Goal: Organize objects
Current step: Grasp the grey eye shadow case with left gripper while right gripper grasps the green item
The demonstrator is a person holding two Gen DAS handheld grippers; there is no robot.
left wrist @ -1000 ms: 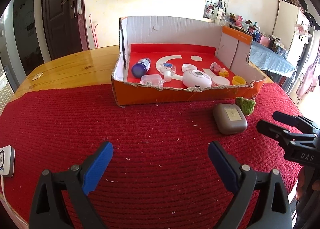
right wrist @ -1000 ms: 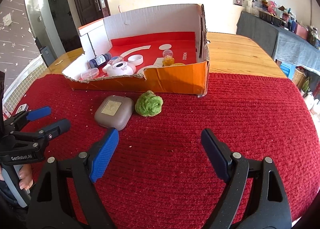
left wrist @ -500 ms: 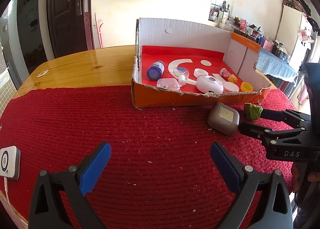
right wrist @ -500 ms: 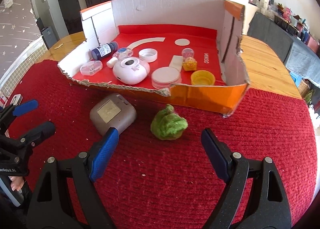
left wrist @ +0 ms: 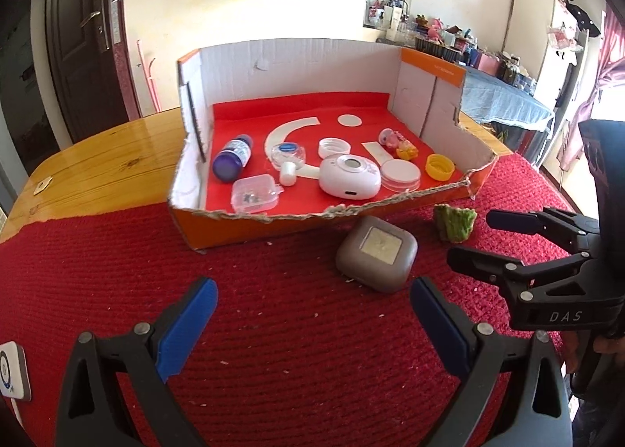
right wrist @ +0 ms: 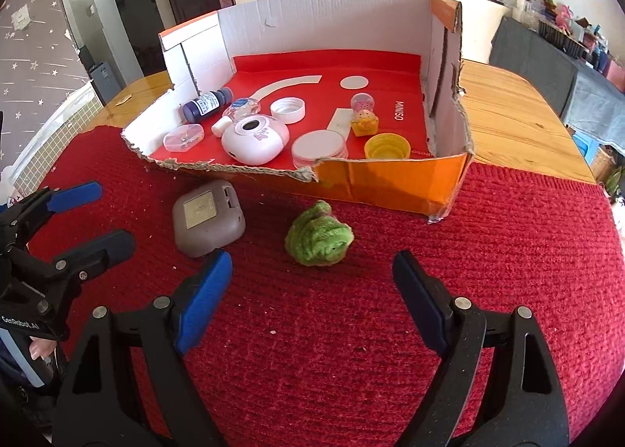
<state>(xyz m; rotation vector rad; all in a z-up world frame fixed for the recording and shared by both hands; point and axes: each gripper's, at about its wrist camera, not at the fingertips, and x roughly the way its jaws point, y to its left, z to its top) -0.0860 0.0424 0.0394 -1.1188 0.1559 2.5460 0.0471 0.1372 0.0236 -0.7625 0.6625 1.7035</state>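
We hold both tools low over a red woven mat (right wrist: 508,251) that covers most of a wooden tabletop (left wrist: 109,165). Our left hand-held gripper (left wrist: 308,326) hangs with its blue-padded fingers spread wide and nothing between them; our right hand-held gripper (right wrist: 312,290) is just as wide apart and equally empty. Directly ahead of the right one lies a fuzzy green toy (right wrist: 318,238) on the mat, near the front wall of an orange cardboard box (right wrist: 390,183) but apart from it. Just beside the toy, on its left, rests a grey-brown rounded case (right wrist: 207,218) with a pale square label on top, close to the right gripper's left fingertip. Inside the red-floored box we see a white rounded device (right wrist: 256,140), a dark blue bottle (right wrist: 207,105) on its side, a clear plastic case (right wrist: 183,137), a white round lid (right wrist: 318,145), a yellow cap (right wrist: 386,148) and a small yellow-and-pink figure (right wrist: 364,120). In the left wrist view a white square device (left wrist: 11,372) sits at the mat's near left edge.
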